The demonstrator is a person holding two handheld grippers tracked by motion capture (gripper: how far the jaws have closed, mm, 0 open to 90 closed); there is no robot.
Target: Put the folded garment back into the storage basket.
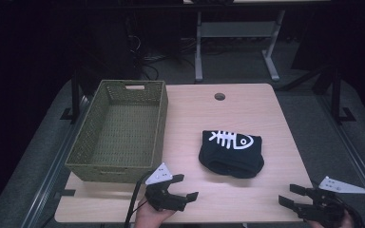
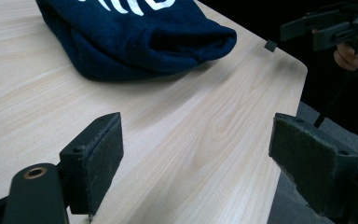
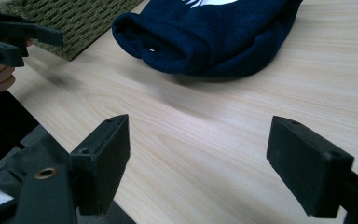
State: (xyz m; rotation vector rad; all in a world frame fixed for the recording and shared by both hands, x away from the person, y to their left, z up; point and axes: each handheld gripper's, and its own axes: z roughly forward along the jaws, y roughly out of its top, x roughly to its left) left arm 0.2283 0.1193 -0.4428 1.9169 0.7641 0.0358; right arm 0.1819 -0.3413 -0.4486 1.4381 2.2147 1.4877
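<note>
Both tools, left (image 1: pixel 183 186) and right (image 1: pixel 291 194), gape empty; the hat (image 1: pixel 231 153) lies crosswise, cuff toward them.

No legible text, brand, label or number found on any surface. Sole marking noted: a white fish-skeleton graphic (image 1: pixel 230 139) printed on the dark navy knit beanie (image 1: pixel 231 154) lying on the table, partly cut off at the upper edge in both gripper views. Nothing printed on the woven basket (image 1: pixel 120 131).
</note>
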